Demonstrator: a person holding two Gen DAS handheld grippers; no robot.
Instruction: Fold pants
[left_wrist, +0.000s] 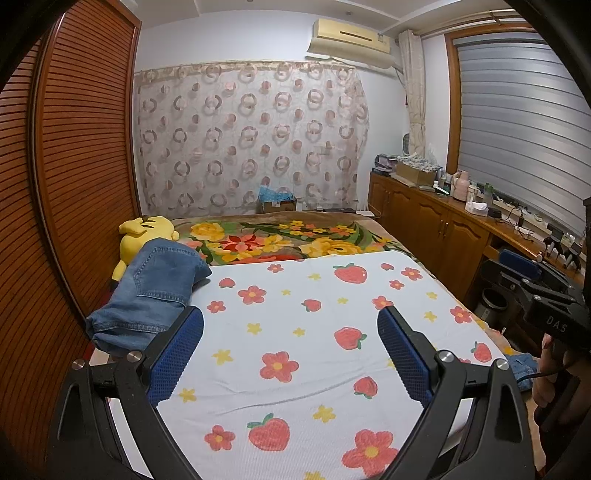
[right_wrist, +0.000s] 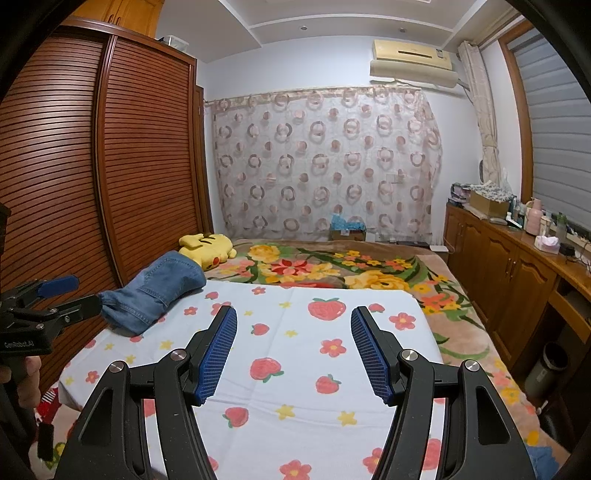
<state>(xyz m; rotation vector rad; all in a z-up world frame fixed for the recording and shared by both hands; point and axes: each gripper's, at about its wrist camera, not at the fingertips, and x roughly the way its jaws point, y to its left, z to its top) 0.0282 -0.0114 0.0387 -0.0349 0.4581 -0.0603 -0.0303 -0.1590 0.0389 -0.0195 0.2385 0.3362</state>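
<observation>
Both the left gripper (left_wrist: 290, 341) and right gripper (right_wrist: 293, 349) hover with jaws released, holding nothing. The jeans (left_wrist: 155, 295) lie seemingly already folded at the bed's (left_wrist: 332, 302) far left edge. A careless nudge could push them off.

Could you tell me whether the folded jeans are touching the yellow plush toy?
Touching: in the left wrist view the jeans lean against the plush toy.

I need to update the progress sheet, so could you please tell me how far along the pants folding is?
Done: a pair of jeans sits bundled at the far left edge of the strawberry sheet, beside a yellow plush toy; whether it is neatly folded I cannot tell. In hand: nothing; the left tool and right tool are both open over bare sheet. Left: some denim shows at the sheet's right edge, possibly more to fold.
</observation>
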